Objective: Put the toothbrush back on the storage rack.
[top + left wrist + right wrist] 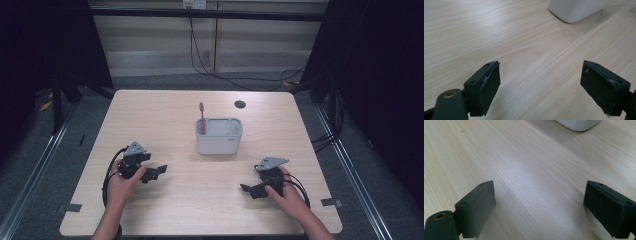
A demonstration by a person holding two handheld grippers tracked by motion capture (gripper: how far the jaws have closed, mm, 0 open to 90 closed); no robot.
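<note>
Right now I have both grippers low over the near half of the tabletop (150, 115), one on each side, with nothing between their jaws. My left gripper (159, 170) sits toward the near left corner, held in the left hand (124, 181), and its jaws stand wide apart, pointing toward the middle of the table; in the left gripper view (540, 82) I see only bare wood grain between the two black pads, with a rounded corner of the white container (576, 10) at the top edge. My right gripper (246, 188) sits toward the near right corner in the right hand (290, 197), its jaws likewise spread and empty; the right gripper view (539, 205) shows pale wood between them and the base of the same container (577, 124) at the top. The white container (219, 142) stands upright near the centre of the tabletop, well apart from both grippers and roughly between them, a little farther back. A pink toothbrush (202, 117) stands in its left end, head up, leaning against the wall. A small dark round grommet (240, 104) lies beyond it, near the far edge.
</note>
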